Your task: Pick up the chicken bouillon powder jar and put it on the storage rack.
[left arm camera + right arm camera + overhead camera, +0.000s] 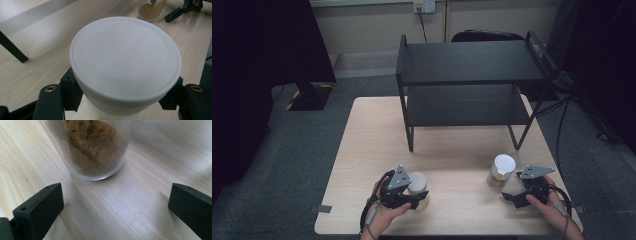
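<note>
Dim room, soft shadows, blurry close-ups

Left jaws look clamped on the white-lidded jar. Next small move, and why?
Probably lift the left gripper straight up a little. Its jaws press the white-lidded jar just under the lid, while the right gripper sits open, short of the jar of brown powder.

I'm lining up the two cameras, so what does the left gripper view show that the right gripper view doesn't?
Left gripper view: the left hand-held gripper shut on a white-lidded jar, and the right hand-held gripper farther off. Right gripper view: close up, brown powder in the glass jar, with open jaws short of it. Both: that glass jar and the wooden table.
</note>
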`<state>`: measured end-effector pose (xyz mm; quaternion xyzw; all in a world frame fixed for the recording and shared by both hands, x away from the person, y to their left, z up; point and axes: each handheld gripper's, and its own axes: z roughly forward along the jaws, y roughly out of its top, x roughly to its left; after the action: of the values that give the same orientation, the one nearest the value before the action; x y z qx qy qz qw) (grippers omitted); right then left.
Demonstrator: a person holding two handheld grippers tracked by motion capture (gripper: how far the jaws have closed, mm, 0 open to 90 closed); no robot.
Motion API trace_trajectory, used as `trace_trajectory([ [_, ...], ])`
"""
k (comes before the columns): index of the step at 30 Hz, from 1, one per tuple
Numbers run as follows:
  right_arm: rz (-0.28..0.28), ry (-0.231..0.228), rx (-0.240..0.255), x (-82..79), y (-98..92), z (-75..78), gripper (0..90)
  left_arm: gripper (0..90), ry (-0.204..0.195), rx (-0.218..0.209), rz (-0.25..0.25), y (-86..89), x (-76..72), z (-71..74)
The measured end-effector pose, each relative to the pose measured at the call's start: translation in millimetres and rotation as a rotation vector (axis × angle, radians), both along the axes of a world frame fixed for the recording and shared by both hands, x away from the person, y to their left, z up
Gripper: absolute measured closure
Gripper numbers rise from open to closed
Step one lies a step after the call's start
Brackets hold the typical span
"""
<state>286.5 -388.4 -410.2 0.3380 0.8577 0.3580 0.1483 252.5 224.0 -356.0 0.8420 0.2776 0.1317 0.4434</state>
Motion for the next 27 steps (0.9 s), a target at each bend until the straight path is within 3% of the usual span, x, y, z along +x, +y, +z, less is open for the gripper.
trace_trajectory([
  [27, 0.0, 0.0, 0.0, 0.0, 0.0, 0.0, 0.0, 35.2, 0.002, 0.003, -0.086, -32.6, 33.9, 32.7],
])
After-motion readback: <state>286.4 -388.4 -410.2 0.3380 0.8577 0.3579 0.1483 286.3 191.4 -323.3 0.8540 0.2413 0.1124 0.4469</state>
